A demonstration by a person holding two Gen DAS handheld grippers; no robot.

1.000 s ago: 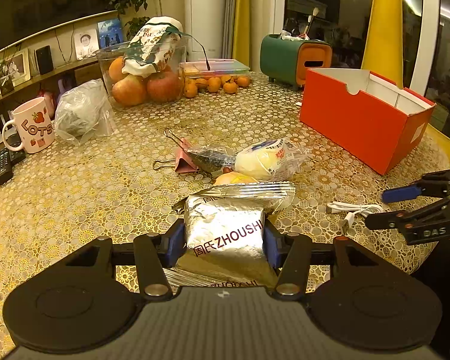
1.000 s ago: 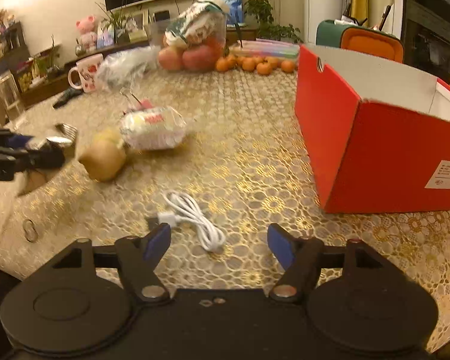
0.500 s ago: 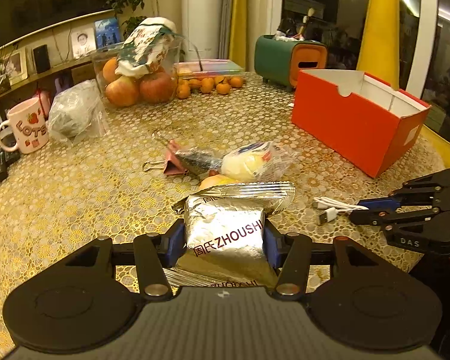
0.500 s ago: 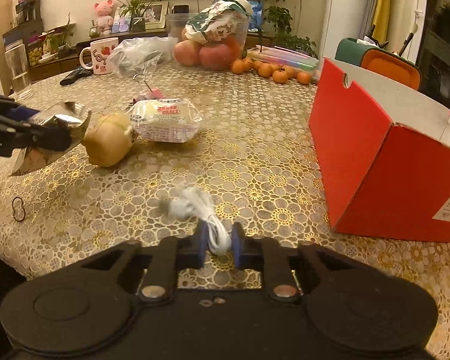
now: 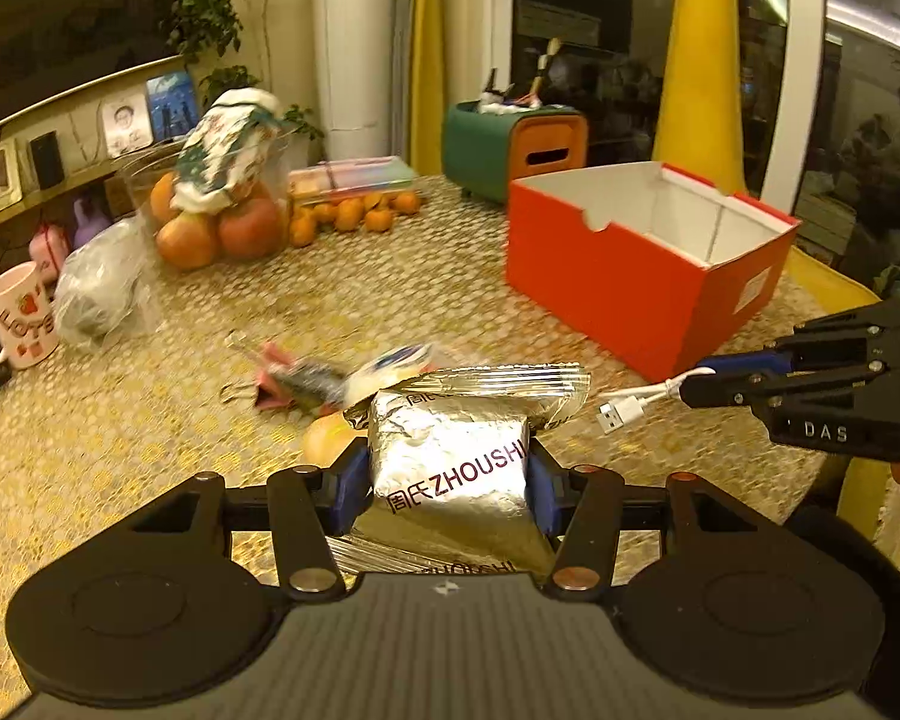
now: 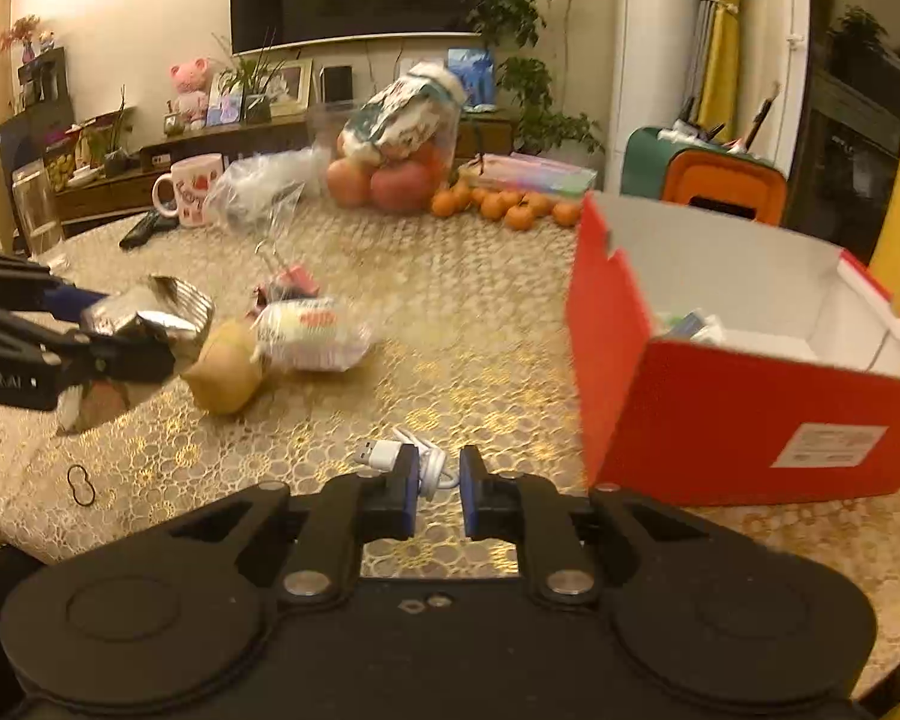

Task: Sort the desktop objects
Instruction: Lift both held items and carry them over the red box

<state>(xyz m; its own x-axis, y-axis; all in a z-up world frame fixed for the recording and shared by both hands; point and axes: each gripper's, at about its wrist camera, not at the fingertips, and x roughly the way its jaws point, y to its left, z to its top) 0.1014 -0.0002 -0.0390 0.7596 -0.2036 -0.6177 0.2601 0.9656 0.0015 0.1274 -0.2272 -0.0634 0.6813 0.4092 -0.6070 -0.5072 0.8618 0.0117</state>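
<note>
Sorting partly done. Left gripper (image 5: 448,483) fingers clamped on foil packet (image 5: 450,474), right gripper (image 6: 437,492) fingers pinched on white cable (image 6: 417,459), both above bench (image 6: 480,324) near front edge. Red box (image 6: 720,414) at right edge part-filled; wrapped bun (image 6: 312,336), fruit (image 6: 225,375), clip left mid-bench.

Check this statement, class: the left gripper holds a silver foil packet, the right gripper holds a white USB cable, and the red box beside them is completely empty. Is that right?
Not quite. The red box is not empty: the right wrist view shows a few small items lying inside. The rest stands: the left gripper holds the silver foil packet, and the right gripper holds the white USB cable.
</note>
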